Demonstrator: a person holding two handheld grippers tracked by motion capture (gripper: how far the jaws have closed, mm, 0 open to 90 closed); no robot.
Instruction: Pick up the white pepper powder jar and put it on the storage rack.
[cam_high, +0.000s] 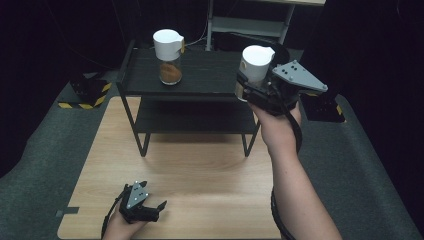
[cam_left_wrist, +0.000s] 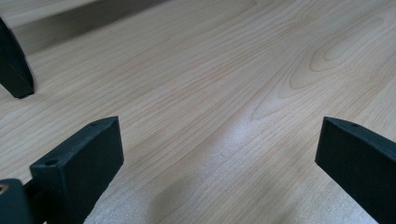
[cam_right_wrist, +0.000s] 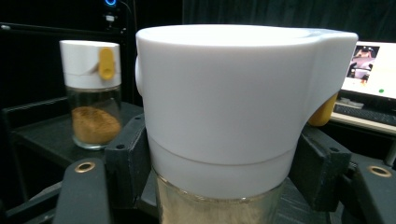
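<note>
My right claw grips the upright jar at the rack's 3 o'clock end; second jar at 9; left claw wide.

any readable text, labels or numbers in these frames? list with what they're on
None readable.
Held jar: plain white lid, no print.
Jar on the shelf: no label showing.
Monitor: picture on screen, any text too small to read.
Hazard-striped blocks: yellow-black stripes, no words.
</note>
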